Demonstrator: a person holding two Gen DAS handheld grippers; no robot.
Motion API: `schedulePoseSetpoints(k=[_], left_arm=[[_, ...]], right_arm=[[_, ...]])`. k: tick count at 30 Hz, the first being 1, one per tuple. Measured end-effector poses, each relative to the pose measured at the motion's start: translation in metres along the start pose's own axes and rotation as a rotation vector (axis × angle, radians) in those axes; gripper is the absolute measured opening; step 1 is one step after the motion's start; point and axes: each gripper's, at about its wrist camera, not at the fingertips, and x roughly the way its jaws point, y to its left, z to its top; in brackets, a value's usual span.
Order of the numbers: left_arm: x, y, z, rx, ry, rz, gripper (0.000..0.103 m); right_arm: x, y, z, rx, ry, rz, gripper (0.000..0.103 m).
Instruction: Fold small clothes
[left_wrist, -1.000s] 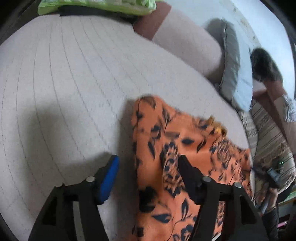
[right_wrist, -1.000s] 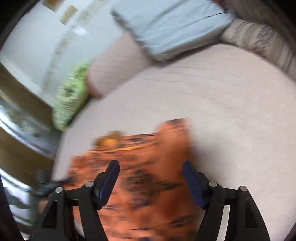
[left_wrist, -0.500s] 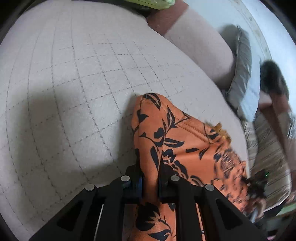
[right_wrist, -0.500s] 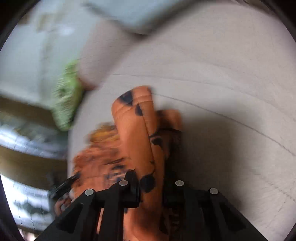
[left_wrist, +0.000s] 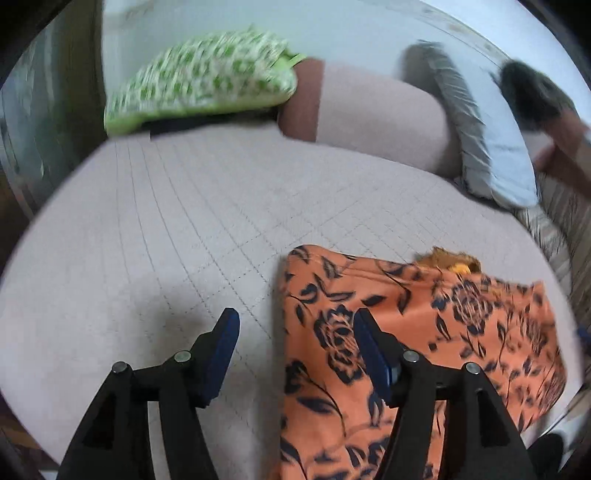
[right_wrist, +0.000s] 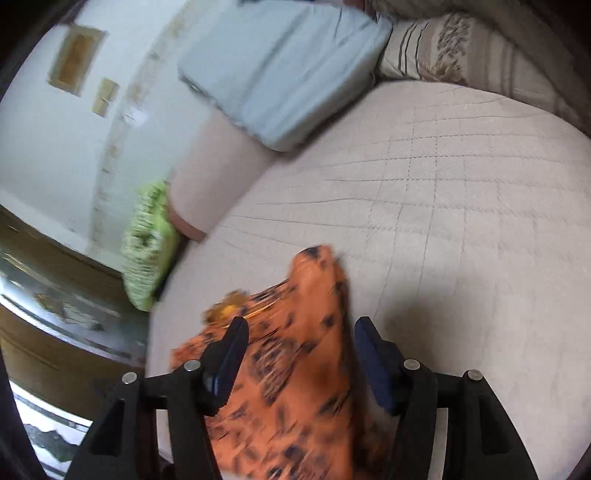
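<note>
An orange garment with a dark flower print (left_wrist: 424, 332) lies spread on the pale quilted bed (left_wrist: 166, 221). In the left wrist view my left gripper (left_wrist: 297, 321) hovers over the garment's left edge. Its jaws are opening, and the blue pads (left_wrist: 225, 332) touch nothing. In the right wrist view the garment (right_wrist: 295, 387) is blurred, and one corner rises to a point on the bed (right_wrist: 461, 184). My right gripper (right_wrist: 301, 328) is above that end with its jaws opening. The cloth shows between the fingers, and the pads do not press on it.
A green patterned pillow (left_wrist: 199, 81) and a beige bolster (left_wrist: 380, 122) line the far edge of the bed. A light blue pillow (right_wrist: 280, 74) and a striped cushion (right_wrist: 461, 51) lie beyond. A person (left_wrist: 535, 99) shows blurred at the right edge.
Half a second ago both grippers were shut on raised folds of the orange garment. Both have let go and drawn back, and the garment now lies flatter on the bed.
</note>
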Motion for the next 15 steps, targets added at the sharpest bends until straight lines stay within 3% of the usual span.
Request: schedulePoseSetpoints(k=[2, 6, 9, 11, 13, 15], left_arm=[[-0.007, -0.024, -0.007, 0.01, -0.002, 0.025, 0.065], [-0.016, -0.05, -0.036, 0.021, 0.018, -0.003, 0.066], [-0.008, -0.07, -0.054, 0.047, 0.059, -0.021, 0.066], [-0.004, -0.077, -0.064, 0.049, 0.077, -0.027, 0.066], [-0.001, -0.08, -0.07, 0.055, 0.101, -0.03, 0.066], [0.002, -0.082, -0.074, 0.067, 0.105, -0.028, 0.066]], right_arm=[[-0.013, 0.01, -0.016, -0.017, 0.012, 0.059, 0.063], [-0.005, 0.05, -0.067, -0.153, 0.144, 0.158, 0.065], [0.024, 0.054, -0.093, -0.243, 0.21, 0.029, 0.066], [0.05, 0.038, -0.103, -0.277, 0.227, -0.121, 0.066], [0.063, 0.017, -0.109, -0.186, 0.23, -0.121, 0.066], [0.053, 0.021, -0.107, -0.118, 0.211, -0.115, 0.066]])
